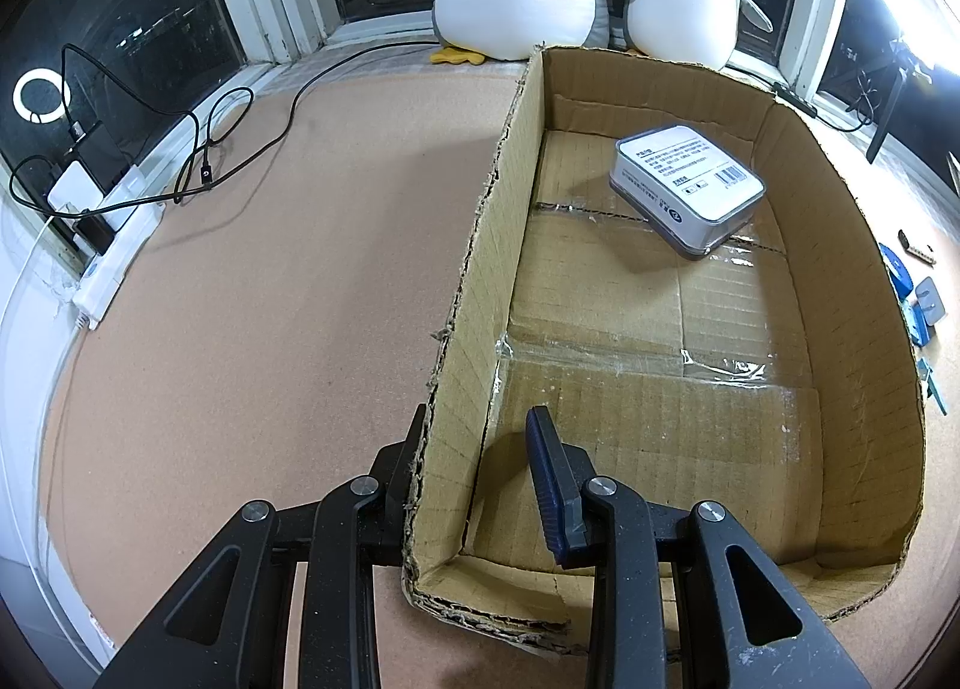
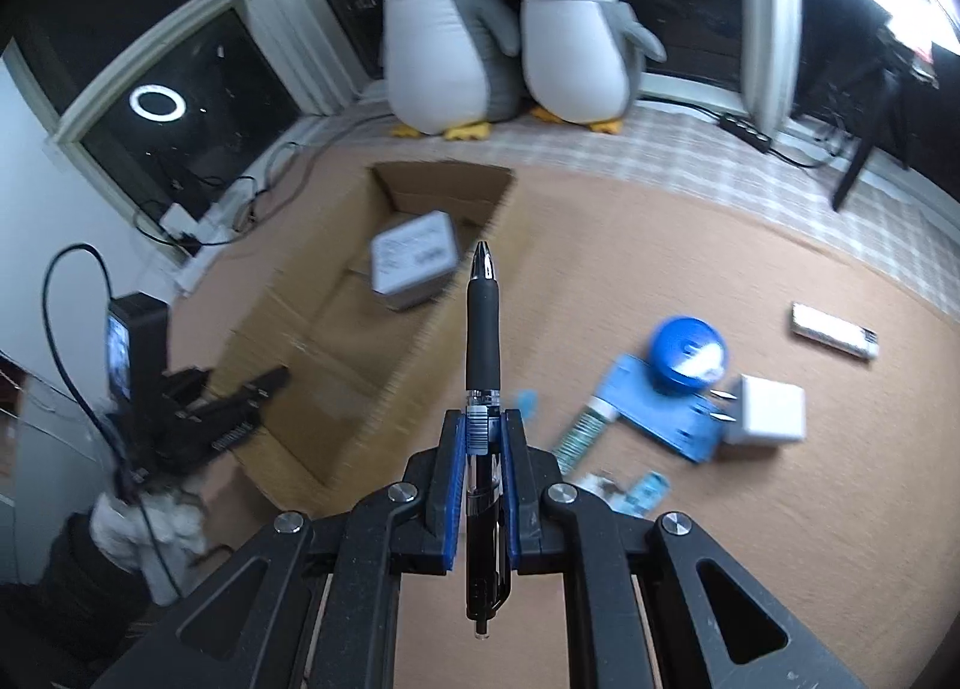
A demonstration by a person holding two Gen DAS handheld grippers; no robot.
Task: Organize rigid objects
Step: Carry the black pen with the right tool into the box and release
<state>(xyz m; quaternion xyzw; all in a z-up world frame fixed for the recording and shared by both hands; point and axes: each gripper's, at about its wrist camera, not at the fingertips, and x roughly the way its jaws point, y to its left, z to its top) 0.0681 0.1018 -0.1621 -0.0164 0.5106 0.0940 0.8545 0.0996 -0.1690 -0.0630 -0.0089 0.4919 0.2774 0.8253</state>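
The left gripper (image 1: 480,437) pinches the cardboard box's (image 1: 480,245) left wall near its near corner, steadying it. A white case (image 1: 687,188) lies by the box's far right wall. The right gripper (image 2: 483,437) clamps a pen (image 2: 483,329) mid-barrel. The pen looks light, stiff and slippery, so this hold suits. The box floor offers ample room.

Dark windows (image 1: 138,35) ring a tan surface (image 1: 270,299), apparently cork, under a bright ring-light reflection (image 2: 157,102).
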